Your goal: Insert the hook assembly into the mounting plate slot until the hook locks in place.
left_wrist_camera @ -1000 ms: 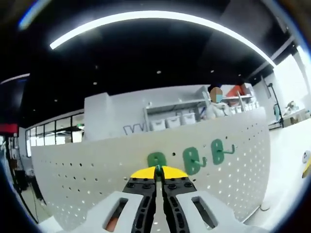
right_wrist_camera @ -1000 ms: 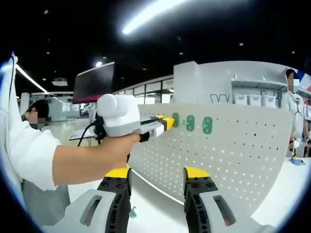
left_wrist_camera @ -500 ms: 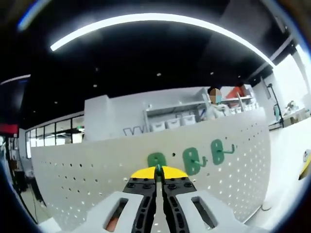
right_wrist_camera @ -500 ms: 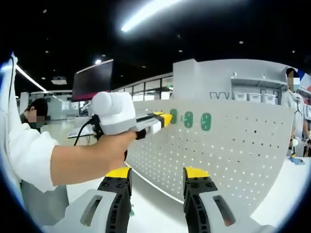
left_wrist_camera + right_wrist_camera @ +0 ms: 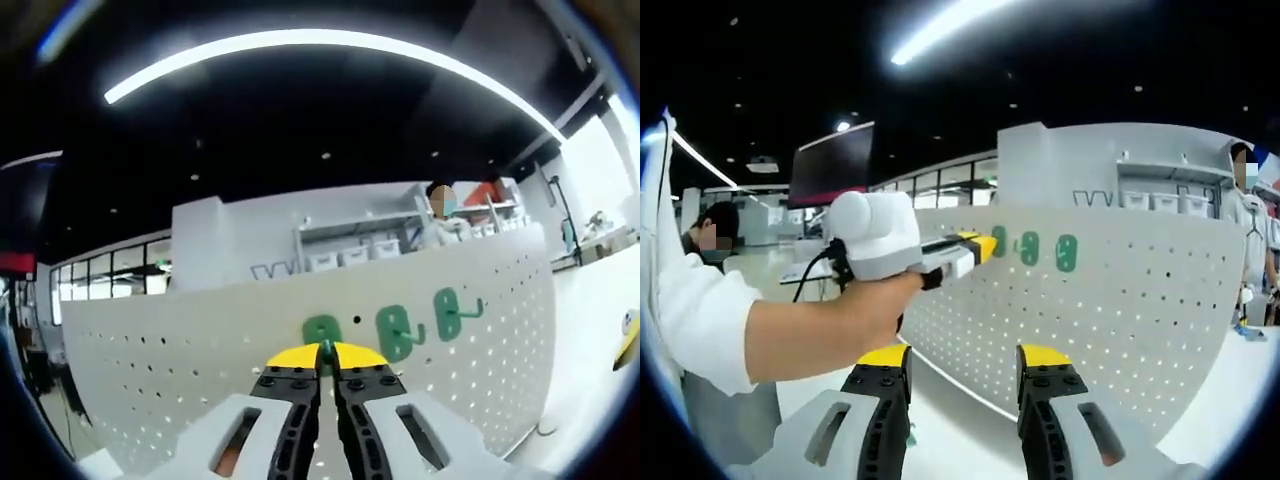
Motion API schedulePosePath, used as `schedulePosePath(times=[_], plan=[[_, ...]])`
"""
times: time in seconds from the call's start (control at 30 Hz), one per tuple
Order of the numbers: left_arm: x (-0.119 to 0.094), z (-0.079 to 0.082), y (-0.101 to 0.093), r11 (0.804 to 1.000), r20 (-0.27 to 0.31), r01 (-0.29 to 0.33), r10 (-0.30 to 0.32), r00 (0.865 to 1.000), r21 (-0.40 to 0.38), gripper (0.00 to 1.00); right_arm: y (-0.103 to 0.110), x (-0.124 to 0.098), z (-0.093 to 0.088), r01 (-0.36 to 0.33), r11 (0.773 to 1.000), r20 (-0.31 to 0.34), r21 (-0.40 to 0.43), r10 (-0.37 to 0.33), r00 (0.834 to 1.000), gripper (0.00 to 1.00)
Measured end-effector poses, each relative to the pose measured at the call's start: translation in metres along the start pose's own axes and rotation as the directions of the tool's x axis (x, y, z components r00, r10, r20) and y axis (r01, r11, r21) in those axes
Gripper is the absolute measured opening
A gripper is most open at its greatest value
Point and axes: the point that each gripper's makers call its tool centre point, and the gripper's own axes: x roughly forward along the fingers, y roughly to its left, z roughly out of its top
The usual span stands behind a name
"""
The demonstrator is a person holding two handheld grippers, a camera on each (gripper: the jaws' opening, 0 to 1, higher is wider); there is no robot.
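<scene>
Green hook (image 5: pixel 322 333) sits pinched in the left gripper (image 5: pixel 322 372) at frame centre, against the pegboard (image 5: pixel 180 350). Right gripper (image 5: pixel 960 362) gapes, empty, over open bench (image 5: pixel 960 430); two hooks (image 5: pixel 1067 253) hang right.

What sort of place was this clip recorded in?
Probably an open-plan lab or workshop floor, not a home. A white pegboard with green hooks stands on a white table, shelving holding storage bins lines the back, and a wall screen hangs under a dark ceiling with strip lights.

Dark ceiling (image 5: pixel 300 120), curved light strip (image 5: pixel 330 40), white shelving (image 5: pixel 360 235), glazed partition (image 5: pixel 110 275)
</scene>
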Motion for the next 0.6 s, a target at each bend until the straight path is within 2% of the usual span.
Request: schedulePosePath(times=[0.2, 0.6], plan=[[0.002, -0.004, -0.002, 1.0, -0.036, 0.022, -0.022, 0.999, 0.007, 0.09, 0.001, -0.001, 0.003, 0.007, 1.0, 0.003, -0.003, -0.007, 1.0, 0.42], [-0.003, -0.007, -0.002, 0.998, -0.049, 0.059, -0.059, 0.997, 0.007, 0.17, 0.007, 0.004, 0.014, 0.017, 1.0, 0.016, -0.015, -0.017, 1.0, 0.41]])
